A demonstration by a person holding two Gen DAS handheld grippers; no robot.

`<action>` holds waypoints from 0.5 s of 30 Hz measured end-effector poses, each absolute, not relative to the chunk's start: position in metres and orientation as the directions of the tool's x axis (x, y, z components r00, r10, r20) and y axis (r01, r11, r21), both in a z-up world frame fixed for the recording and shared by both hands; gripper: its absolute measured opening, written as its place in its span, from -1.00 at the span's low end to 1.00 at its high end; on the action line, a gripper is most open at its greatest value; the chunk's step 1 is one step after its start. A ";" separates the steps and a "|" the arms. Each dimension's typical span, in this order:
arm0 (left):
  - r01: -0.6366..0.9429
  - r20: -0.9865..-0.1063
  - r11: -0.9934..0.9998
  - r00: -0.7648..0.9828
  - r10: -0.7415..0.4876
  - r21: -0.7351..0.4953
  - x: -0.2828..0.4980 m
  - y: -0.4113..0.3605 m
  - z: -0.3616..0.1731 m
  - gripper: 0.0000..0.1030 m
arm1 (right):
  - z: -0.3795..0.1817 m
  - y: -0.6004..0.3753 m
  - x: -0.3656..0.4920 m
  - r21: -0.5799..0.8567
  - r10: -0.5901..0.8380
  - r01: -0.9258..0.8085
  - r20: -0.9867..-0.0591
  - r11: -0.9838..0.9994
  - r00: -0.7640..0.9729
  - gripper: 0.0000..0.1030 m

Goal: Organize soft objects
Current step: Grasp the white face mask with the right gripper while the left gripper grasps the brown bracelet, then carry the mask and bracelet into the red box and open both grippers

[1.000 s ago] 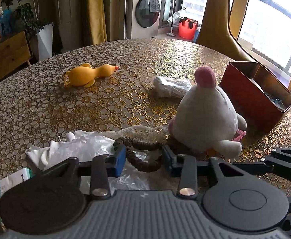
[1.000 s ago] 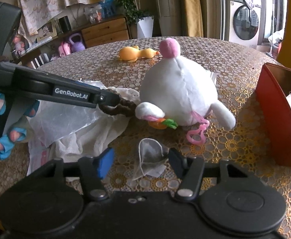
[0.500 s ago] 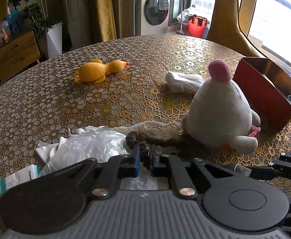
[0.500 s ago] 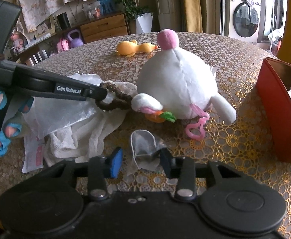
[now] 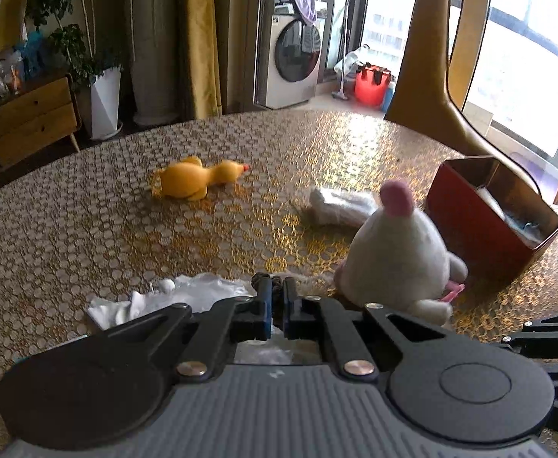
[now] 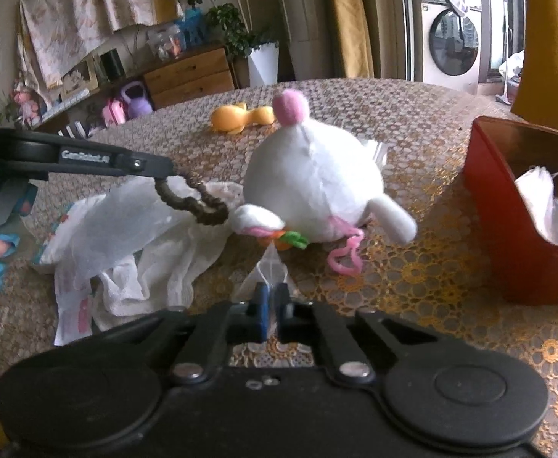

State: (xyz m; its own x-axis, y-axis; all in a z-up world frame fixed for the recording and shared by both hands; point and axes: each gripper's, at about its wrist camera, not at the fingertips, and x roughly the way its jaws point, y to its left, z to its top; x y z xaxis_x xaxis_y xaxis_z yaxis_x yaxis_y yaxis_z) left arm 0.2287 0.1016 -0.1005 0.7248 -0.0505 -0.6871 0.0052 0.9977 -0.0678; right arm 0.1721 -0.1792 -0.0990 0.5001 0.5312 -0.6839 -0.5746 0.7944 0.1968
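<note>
Beside the white plush toy [image 6: 313,187] on the table [image 5: 88,229], both grabs are made: left claw [image 5: 277,307] has just clamped the brown braided loop [image 6: 191,206], right claw [image 6: 270,307] has just pinched the small clear bag [image 6: 267,267]. Next, I'd judge, lift and carry to the red box [image 6: 507,236] beyond the toy. Only the right view shows the loop's hanging curve and the toy's pink clip [image 6: 345,253]; the left view shows the wrapped bundle [image 5: 340,208] behind the toy.
</note>
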 end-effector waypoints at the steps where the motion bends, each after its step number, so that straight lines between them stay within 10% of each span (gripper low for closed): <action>1: 0.008 -0.682 0.998 0.730 -0.052 -0.067 0.227 0.102 -0.096 -0.90 | -0.096 -0.183 0.171 0.198 0.532 -0.572 -0.679 0.796 0.506 -0.99; 15: 0.049 -0.627 0.992 0.771 -0.112 -0.116 0.205 0.087 -0.048 -0.90 | -0.048 -0.229 0.160 0.196 0.541 -0.545 -0.595 0.815 0.594 -1.00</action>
